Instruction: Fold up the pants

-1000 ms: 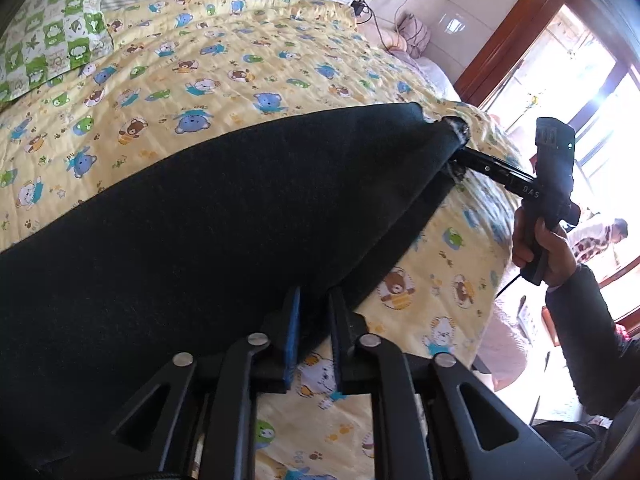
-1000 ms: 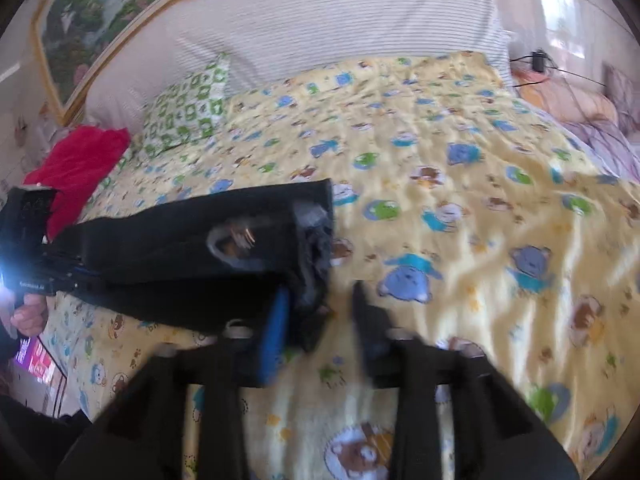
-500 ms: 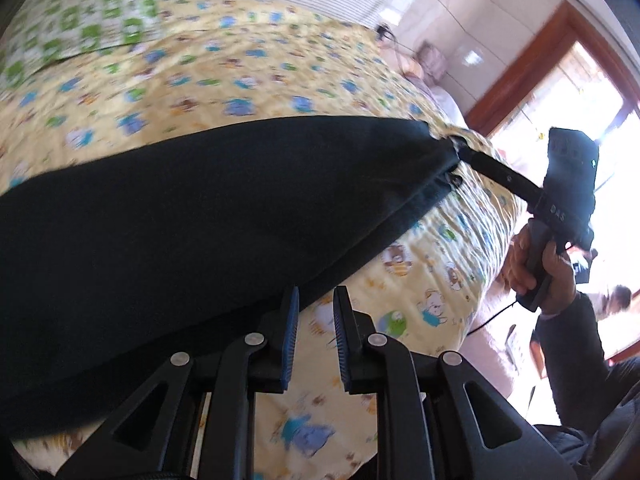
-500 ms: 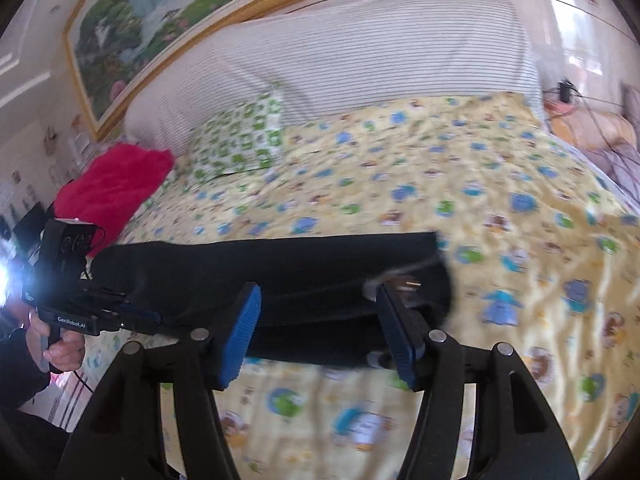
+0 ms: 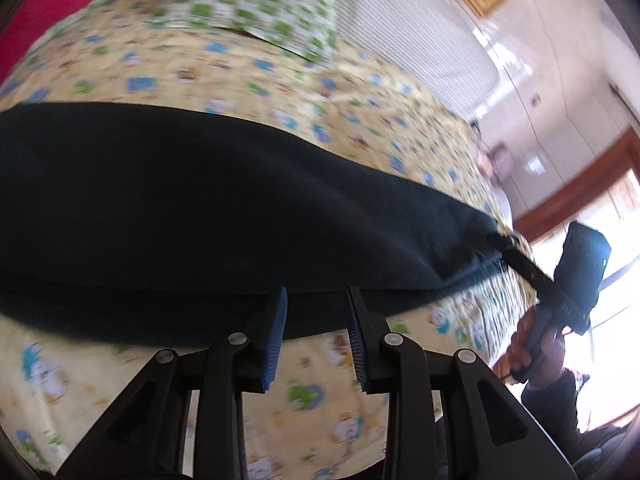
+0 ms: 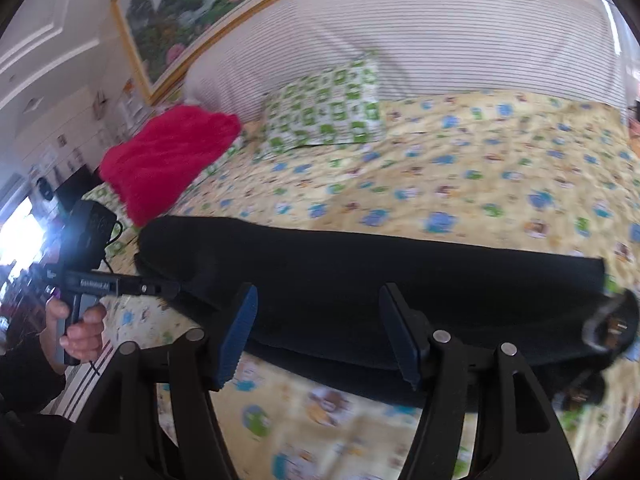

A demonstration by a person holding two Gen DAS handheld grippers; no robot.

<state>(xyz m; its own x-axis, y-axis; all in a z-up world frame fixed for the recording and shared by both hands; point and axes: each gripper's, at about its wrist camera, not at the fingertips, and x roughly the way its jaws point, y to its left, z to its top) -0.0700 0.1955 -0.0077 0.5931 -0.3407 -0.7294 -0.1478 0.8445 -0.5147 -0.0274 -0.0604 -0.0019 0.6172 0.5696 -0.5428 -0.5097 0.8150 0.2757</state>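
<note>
Now both tongs, left (image 5: 316, 304) and right (image 6: 316, 304), just-opened and empty over folded black pants (image 6: 360, 276).

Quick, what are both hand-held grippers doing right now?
Left hand-held gripper: open, jaws just opening, holding nothing; pants behind.
Right hand-held gripper: open, just widened, holding nothing.

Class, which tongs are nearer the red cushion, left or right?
Left. The left tongs are at the pants end below the red cushion; the right tongs are farther along the pants.

Black pants (image 5: 208, 208), yellow cartoon-print bedspread (image 6: 460, 152)
</note>
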